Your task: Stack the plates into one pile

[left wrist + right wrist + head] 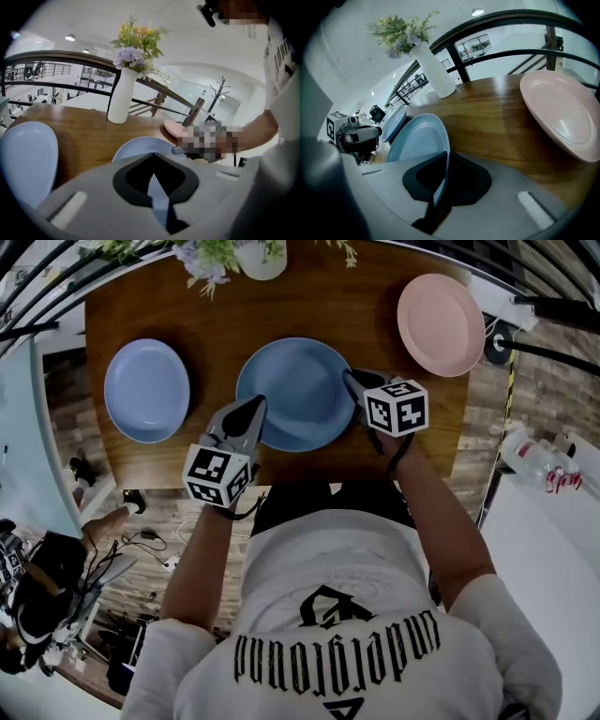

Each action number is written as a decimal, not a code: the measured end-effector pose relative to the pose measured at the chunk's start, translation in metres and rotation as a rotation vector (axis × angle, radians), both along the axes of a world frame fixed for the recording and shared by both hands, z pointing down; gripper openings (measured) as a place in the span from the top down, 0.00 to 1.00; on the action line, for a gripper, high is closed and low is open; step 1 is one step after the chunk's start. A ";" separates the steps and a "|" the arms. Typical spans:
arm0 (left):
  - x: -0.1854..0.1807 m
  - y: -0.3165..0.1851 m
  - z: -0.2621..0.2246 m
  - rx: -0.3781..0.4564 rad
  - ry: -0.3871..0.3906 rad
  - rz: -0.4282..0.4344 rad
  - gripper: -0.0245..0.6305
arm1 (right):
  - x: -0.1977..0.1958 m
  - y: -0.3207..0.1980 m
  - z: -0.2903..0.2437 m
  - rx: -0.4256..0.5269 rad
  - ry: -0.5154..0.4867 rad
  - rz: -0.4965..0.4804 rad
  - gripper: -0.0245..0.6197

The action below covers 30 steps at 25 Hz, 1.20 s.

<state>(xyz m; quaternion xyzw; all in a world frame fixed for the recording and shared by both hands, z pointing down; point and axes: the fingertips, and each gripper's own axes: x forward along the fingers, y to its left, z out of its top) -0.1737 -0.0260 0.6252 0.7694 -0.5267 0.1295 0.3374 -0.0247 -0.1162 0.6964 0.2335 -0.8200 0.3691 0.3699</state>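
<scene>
From the head view, three plates lie apart on the wooden tabletop (216, 324): a pale blue plate (146, 390) at the left, a darker blue plate (295, 393) in the middle and a pink plate (441, 324) at the far right corner. A white vase (258, 257) of flowers stands at the far edge. The left tongs (251, 409) meet the near-left rim of the middle plate. The right tongs (354, 382) meet its right rim.

In the left gripper view, the tongs are drawn narrow, and a strip of the blue plate's rim is pinched between them. The pale blue plate lies off to the left. The vase stands beyond on the wood.

In the right gripper view, these tongs are also nearly closed, clamped on the thin edge of the same blue plate, which runs straight into the gap between them. The pink plate lies to the right, apart from the blue one, and the vase stands behind.
</scene>
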 end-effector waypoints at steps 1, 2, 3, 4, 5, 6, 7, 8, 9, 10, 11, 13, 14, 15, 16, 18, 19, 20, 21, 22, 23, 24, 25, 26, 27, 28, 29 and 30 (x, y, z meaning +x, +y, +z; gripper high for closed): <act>0.001 0.000 -0.001 0.002 0.000 0.000 0.89 | 0.001 0.001 -0.002 -0.001 -0.002 0.003 0.94; 0.001 0.000 -0.003 0.004 -0.001 0.001 0.89 | 0.001 0.001 -0.004 0.000 -0.003 0.005 0.94; 0.001 0.000 -0.004 0.006 -0.002 0.003 0.89 | 0.002 0.002 -0.006 0.003 -0.005 0.005 0.94; 0.002 -0.001 -0.006 0.010 -0.003 0.006 0.89 | 0.002 0.002 -0.009 0.007 -0.006 0.006 0.94; 0.002 -0.003 -0.008 0.014 -0.004 0.009 0.89 | 0.003 0.002 -0.012 0.012 -0.008 0.007 0.94; 0.002 -0.004 -0.011 0.019 -0.004 0.012 0.89 | 0.004 0.001 -0.016 0.017 -0.010 0.010 0.94; 0.003 -0.006 -0.014 0.024 -0.004 0.015 0.89 | 0.005 0.001 -0.019 0.020 -0.013 0.014 0.94; 0.004 -0.007 -0.017 0.029 -0.004 0.019 0.89 | 0.006 0.000 -0.023 0.022 -0.018 0.019 0.94; 0.005 -0.009 -0.021 0.036 -0.006 0.023 0.89 | 0.007 0.000 -0.028 0.023 -0.023 0.025 0.94; 0.005 -0.010 -0.026 0.045 -0.011 0.027 0.89 | 0.008 0.000 -0.032 0.026 -0.029 0.032 0.94; 0.006 -0.012 -0.031 0.055 -0.018 0.032 0.89 | 0.010 -0.001 -0.037 0.029 -0.034 0.039 0.94; 0.010 -0.014 -0.041 0.075 -0.033 0.046 0.89 | 0.015 0.000 -0.048 0.038 -0.040 0.051 0.94; 0.013 -0.015 -0.047 0.083 -0.039 0.054 0.89 | 0.019 0.000 -0.054 0.043 -0.041 0.056 0.94; 0.017 -0.015 -0.052 0.090 -0.042 0.063 0.89 | 0.023 0.001 -0.060 0.049 -0.041 0.062 0.93; 0.022 -0.015 -0.057 0.096 -0.042 0.072 0.89 | 0.028 0.000 -0.066 0.057 -0.041 0.068 0.93; 0.030 -0.016 -0.067 0.111 -0.041 0.088 0.89 | 0.037 -0.001 -0.078 0.074 -0.043 0.089 0.93; 0.034 -0.019 -0.072 0.119 -0.039 0.093 0.89 | 0.043 -0.003 -0.083 0.082 -0.046 0.101 0.94; 0.039 -0.022 -0.077 0.128 -0.039 0.098 0.89 | 0.049 -0.004 -0.088 0.089 -0.048 0.115 0.93; 0.044 -0.024 -0.082 0.137 -0.040 0.103 0.89 | 0.056 -0.005 -0.093 0.094 -0.051 0.127 0.93; 0.049 -0.027 -0.088 0.146 -0.043 0.108 0.89 | 0.063 -0.006 -0.098 0.097 -0.054 0.139 0.93; 0.053 -0.029 -0.093 0.154 -0.047 0.113 0.89 | 0.069 -0.007 -0.102 0.101 -0.058 0.150 0.93; 0.058 -0.031 -0.099 0.162 -0.050 0.120 0.89 | 0.075 -0.008 -0.108 0.105 -0.062 0.159 0.93; 0.063 -0.033 -0.105 0.169 -0.054 0.126 0.89 | 0.081 -0.009 -0.113 0.110 -0.067 0.167 0.93; 0.069 -0.034 -0.110 0.175 -0.057 0.132 0.89 | 0.086 -0.010 -0.118 0.116 -0.072 0.174 0.93; 0.074 -0.036 -0.114 0.181 -0.060 0.135 0.89 | 0.092 -0.012 -0.122 0.122 -0.076 0.181 0.94; 0.079 -0.037 -0.118 0.185 -0.061 0.137 0.89 | 0.097 -0.015 -0.126 0.128 -0.079 0.185 0.94; 0.085 -0.039 -0.120 0.186 -0.060 0.138 0.89 | 0.102 -0.018 -0.129 0.133 -0.080 0.188 0.94; 0.090 -0.041 -0.123 0.185 -0.053 0.136 0.89 | 0.108 -0.020 -0.131 0.137 -0.080 0.191 0.93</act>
